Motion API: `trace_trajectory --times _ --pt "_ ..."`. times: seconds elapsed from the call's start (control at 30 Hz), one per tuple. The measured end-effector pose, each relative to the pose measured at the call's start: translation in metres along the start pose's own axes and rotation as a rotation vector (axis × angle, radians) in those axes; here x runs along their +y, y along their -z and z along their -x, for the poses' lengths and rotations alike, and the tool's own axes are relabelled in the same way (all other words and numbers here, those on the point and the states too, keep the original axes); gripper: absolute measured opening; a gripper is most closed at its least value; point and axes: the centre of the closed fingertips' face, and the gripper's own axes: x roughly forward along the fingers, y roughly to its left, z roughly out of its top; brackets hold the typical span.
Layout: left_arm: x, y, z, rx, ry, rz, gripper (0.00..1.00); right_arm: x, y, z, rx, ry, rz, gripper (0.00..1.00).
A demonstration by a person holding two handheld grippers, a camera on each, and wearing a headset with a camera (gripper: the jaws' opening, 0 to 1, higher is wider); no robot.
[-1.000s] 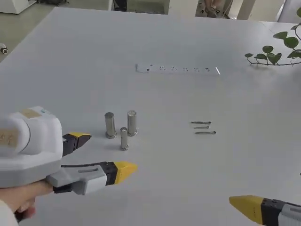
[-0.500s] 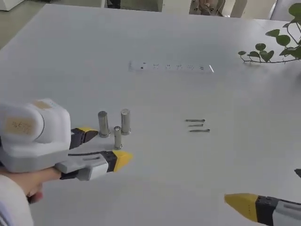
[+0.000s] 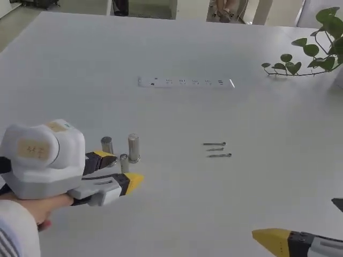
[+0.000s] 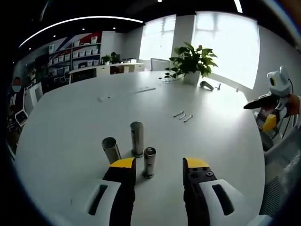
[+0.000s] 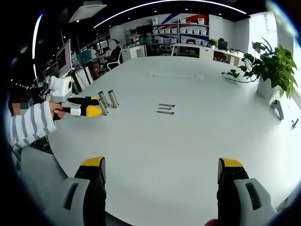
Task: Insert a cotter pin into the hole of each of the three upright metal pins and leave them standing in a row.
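Head view: left gripper [image 3: 122,168] had its jaws partly open and clamped on nothing, with the short pin [image 3: 124,162] standing in the gap between the tips. The tall pin [image 3: 133,148] and the third pin [image 3: 107,144] stood just past the tips, all upright on the white table [image 3: 177,203]. Three cotter pins [image 3: 216,149] lay loose well ahead of the jaws, apart from the uprights

Left gripper view: the short pin stood between the jaw tips, nearer the left one, with the other two just ahead

Right gripper view: right gripper [image 5: 161,163] had its jaws wide apart with bare table between them, and the uprights and cotter pins lay far ahead
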Motion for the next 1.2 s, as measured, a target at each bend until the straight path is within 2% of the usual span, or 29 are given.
trace_trajectory --times 0.37,0.6,0.77,0.97,1.13,1.2 --pt "-0.001 0.009 -0.008 0.030 0.002 -0.024 0.32 -0.007 0.005 0.005 -0.004 0.014 -0.023 0.98" --pt "0.003 0.009 -0.013 0.030 -0.016 -0.042 0.20 -0.006 0.005 0.004 -0.003 0.013 -0.030 0.98" --pt "0.011 0.009 -0.013 0.027 -0.060 -0.065 0.07 -0.003 0.005 0.004 -0.003 0.006 -0.027 0.97" --pt "0.011 0.009 -0.010 0.015 -0.041 -0.064 0.06 -0.002 0.004 0.004 -0.003 0.003 -0.018 0.97" --pt "0.010 0.009 -0.008 0.005 -0.044 -0.091 0.05 0.000 0.000 0.004 -0.012 -0.003 -0.015 0.97" --pt "0.009 0.011 -0.006 0.017 -0.046 -0.127 0.05 0.001 -0.001 0.003 -0.011 -0.008 -0.007 0.97"
